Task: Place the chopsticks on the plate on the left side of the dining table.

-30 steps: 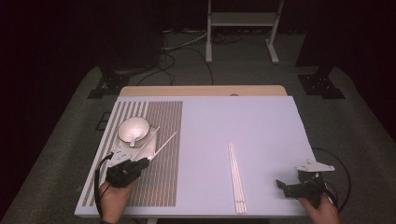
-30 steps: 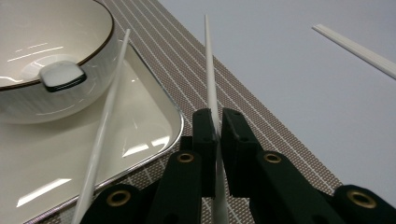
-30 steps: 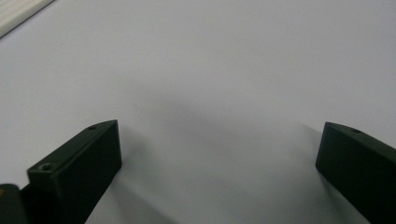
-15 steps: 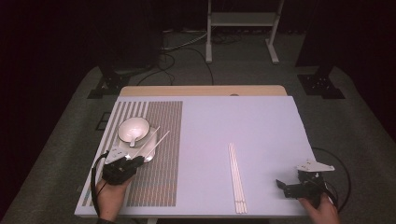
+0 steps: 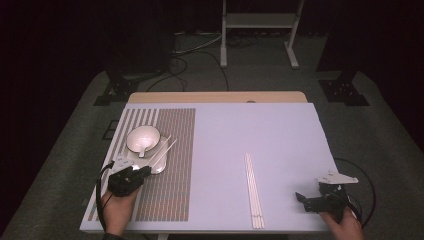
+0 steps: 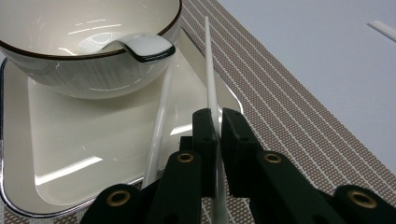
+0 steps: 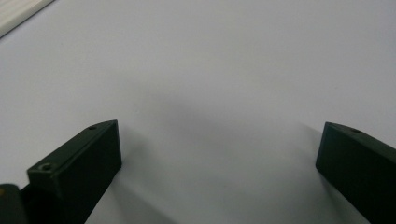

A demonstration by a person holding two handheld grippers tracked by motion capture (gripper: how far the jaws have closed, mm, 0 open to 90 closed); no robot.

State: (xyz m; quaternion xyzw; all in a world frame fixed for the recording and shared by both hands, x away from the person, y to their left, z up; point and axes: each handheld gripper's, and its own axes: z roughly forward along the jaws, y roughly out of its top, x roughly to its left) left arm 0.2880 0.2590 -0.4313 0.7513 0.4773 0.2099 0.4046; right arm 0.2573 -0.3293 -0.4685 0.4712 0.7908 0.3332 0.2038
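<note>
The left hand-held gripper (image 6: pixel 215 126) was clamped narrowly on a white chopstick (image 6: pixel 209 79), its jaws pressed to the stick near its close end. The stick ran away from the jaws over the right edge of a square cream plate (image 6: pixel 93 154), at the near left of the surface (image 5: pixel 260 135). A second chopstick (image 6: pixel 159 126) lay on the plate just left of it, under the rim of a bowl (image 6: pixel 84 70) that held a white spoon (image 6: pixel 140 46). The plate sat on a striped placemat (image 5: pixel 175 150). Spare chopsticks (image 5: pixel 252 190) lay well apart to the right. The right hand-held gripper (image 7: pixel 219 154) sat wide open over bare surface at the near right. The thin, smooth stick could pivot or slip in so short a grip, and its far end might knock the bowl or roll the other stick off the plate.
</note>
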